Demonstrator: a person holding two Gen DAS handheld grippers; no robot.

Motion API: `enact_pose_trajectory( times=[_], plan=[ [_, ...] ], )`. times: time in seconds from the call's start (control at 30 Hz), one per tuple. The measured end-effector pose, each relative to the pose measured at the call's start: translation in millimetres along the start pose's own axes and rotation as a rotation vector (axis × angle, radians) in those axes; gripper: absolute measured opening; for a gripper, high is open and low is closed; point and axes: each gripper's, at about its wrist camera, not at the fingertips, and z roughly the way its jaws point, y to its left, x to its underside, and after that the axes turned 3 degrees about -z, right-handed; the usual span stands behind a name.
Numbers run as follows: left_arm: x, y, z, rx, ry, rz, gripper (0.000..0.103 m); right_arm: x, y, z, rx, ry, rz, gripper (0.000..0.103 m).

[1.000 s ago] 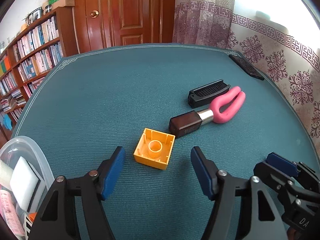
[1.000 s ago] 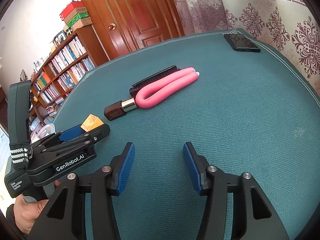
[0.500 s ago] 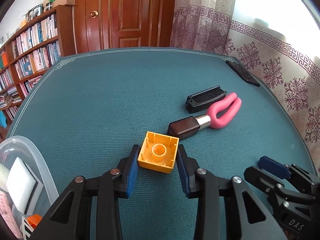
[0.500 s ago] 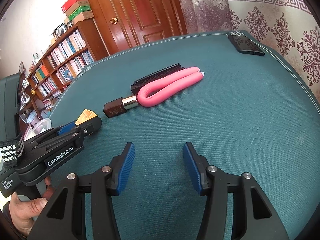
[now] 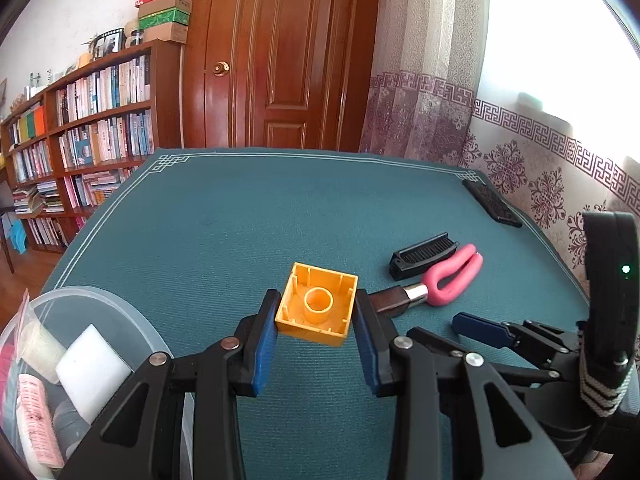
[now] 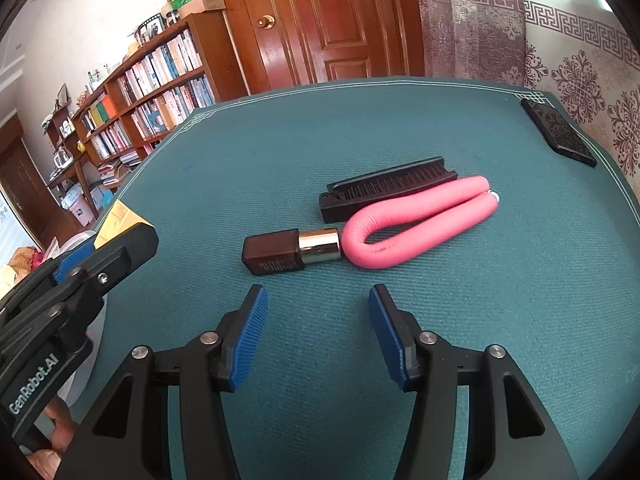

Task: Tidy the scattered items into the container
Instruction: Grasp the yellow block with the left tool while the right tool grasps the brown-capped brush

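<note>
My left gripper [image 5: 316, 320] is shut on a hollow yellow building block [image 5: 318, 304] and holds it above the teal table, underside toward the camera. A corner of the block [image 6: 120, 220] shows in the right wrist view beside the left gripper. The clear plastic container [image 5: 108, 312] sits at the lower left with white and pink items inside. A brown lipstick [image 6: 292, 250], a bent pink foam roller [image 6: 416, 220] and a black comb [image 6: 388, 188] lie together on the table. My right gripper [image 6: 318, 320] stands open just short of the lipstick, nothing between its fingers.
A black phone [image 6: 560, 136] lies at the table's far right corner. The teal cloth [image 5: 260, 208] has a white border line near its edges. A bookshelf [image 5: 80, 136] and a wooden door [image 5: 288, 52] stand beyond the far edge. The right gripper's body [image 5: 560, 344] sits close beside my left one.
My left gripper shut on the yellow block and lifted it off the table. The right gripper moved nearer to the lipstick and stayed open.
</note>
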Motion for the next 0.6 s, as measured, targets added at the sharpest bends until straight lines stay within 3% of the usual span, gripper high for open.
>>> enact_pose_trajectory(
  times=[0.6],
  plan=[
    [1, 5, -2, -0.036, -0.03, -0.043, 0.04, -31, 20, 32, -0.014, 0.019, -0.062, 0.067]
  ],
)
